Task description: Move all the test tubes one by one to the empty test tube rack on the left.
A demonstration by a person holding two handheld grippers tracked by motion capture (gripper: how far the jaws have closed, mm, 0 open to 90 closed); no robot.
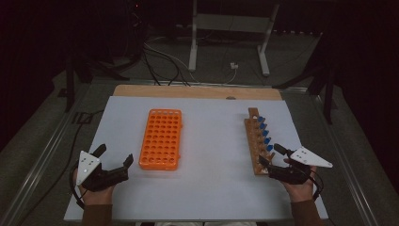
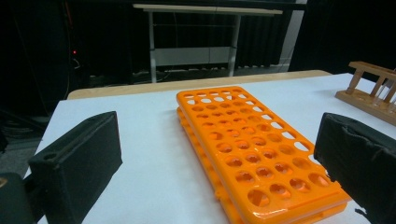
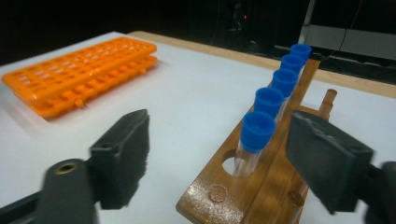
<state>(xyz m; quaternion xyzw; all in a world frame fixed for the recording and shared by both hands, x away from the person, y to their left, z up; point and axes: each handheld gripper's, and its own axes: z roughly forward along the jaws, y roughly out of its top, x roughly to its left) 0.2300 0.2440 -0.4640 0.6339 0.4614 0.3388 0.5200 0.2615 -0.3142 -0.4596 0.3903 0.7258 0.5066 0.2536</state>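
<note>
Right gripper view: spread right gripper (image 3: pixel 212 154) straddles the nearest blue-capped tube (image 3: pixel 254 140); all five remain in the wooden rack (image 3: pixel 261 186), orange rack (image 1: pixel 161 138) empty

1. This looks like a lab or test room set up for recording, not a home or a shop.
2. In the middle of the high view a white work board (image 1: pixel 207 188) lies on a wooden tabletop (image 1: pixel 197 91), lit brightly while everything around it is dark.
3. On the board stand lab wares: an orange tube rack (image 1: pixel 161 139) at centre left and a wooden tube stand (image 1: pixel 256 146) with blue-capped tubes (image 1: pixel 264 133) at centre right.
4. At the top of the high view, loose cables (image 1: pixel 162 59) and a white plug (image 1: pixel 233 66) lie on a grey floor beside a metal table frame (image 1: pixel 230 28).
5. Black drapes (image 1: pixel 42 37) close off the upper left and upper right.
</note>
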